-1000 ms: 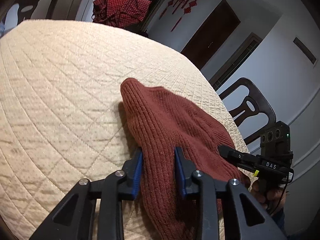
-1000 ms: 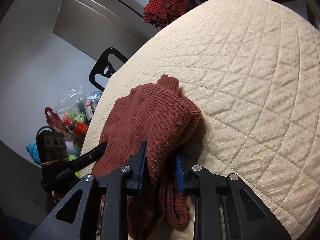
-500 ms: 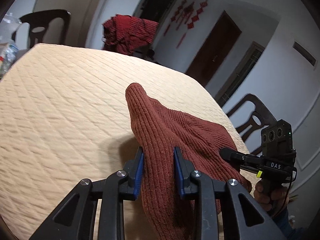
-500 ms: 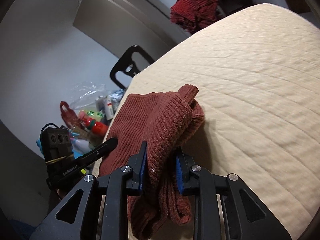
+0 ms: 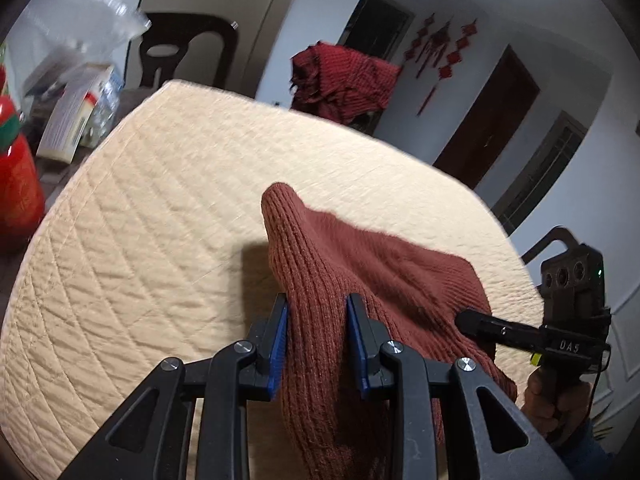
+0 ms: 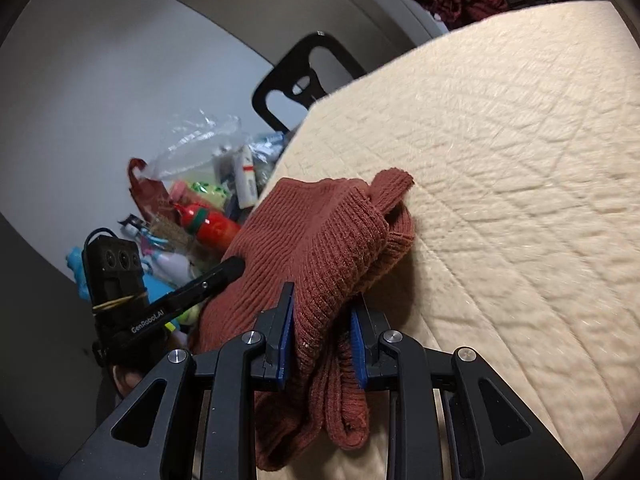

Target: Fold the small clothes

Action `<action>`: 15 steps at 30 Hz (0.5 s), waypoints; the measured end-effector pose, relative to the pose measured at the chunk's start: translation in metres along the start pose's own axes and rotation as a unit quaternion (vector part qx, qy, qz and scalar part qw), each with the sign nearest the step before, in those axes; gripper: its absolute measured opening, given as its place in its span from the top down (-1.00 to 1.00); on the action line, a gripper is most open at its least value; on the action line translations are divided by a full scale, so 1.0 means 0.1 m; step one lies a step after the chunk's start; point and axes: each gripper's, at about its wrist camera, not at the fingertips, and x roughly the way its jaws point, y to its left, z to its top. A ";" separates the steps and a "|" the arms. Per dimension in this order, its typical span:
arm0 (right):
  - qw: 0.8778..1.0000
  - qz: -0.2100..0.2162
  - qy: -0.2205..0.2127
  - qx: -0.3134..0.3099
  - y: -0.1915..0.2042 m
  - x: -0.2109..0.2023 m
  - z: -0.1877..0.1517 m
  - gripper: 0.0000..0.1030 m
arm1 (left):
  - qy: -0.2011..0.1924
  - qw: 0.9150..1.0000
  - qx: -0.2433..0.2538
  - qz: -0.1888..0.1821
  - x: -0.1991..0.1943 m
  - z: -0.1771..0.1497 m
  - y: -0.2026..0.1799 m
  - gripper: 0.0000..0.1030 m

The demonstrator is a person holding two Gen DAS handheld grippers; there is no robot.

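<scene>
Two hand-held grippers are clamping the same rust-brown knit garment (image 5: 360,280), one at each side of its near edge. In the left wrist view, the left hand-held gripper (image 5: 318,340) is sitting at lower centre with its blue pads narrowly apart and pinching a thick ridge of knit. In the right wrist view, the right hand-held gripper (image 6: 322,340) is doing the same at lower centre, with several bunched layers between its pads.

The garment is hanging slack between the two grips. Its far part is resting on the quilted cream tabletop (image 5: 140,240) near the lower right edge in the left view, and one cuff-like end is pointing up towards frame centre.

Judged from these views, folding is only partly done: the knit is doubled and bunched, not flat or squared. Laying it down, smoothing it and completing the folds are still remaining. A red checked cloth (image 5: 344,76) is lying beyond the tabletop's far edge.
</scene>
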 end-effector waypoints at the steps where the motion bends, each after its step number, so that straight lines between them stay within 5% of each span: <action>1: 1.000 -0.013 0.006 0.002 -0.03 0.03 -0.01 0.49 | 0.010 1.000 -0.002 0.005 0.05 -0.05 0.06 0.41; 7: 0.999 -0.047 0.000 -0.011 -0.03 -0.15 -0.03 0.38 | -0.007 1.000 -0.013 0.001 -0.06 -0.18 0.18 0.32; 12: 0.991 -0.100 -0.043 -0.083 0.25 -0.33 0.05 0.39 | -0.048 0.998 0.019 0.022 -0.30 -0.16 0.00 0.34; 15: 0.987 -0.120 -0.033 -0.098 0.30 -0.13 0.17 0.54 | -0.048 0.998 0.042 0.011 -0.30 -0.17 -0.16 0.34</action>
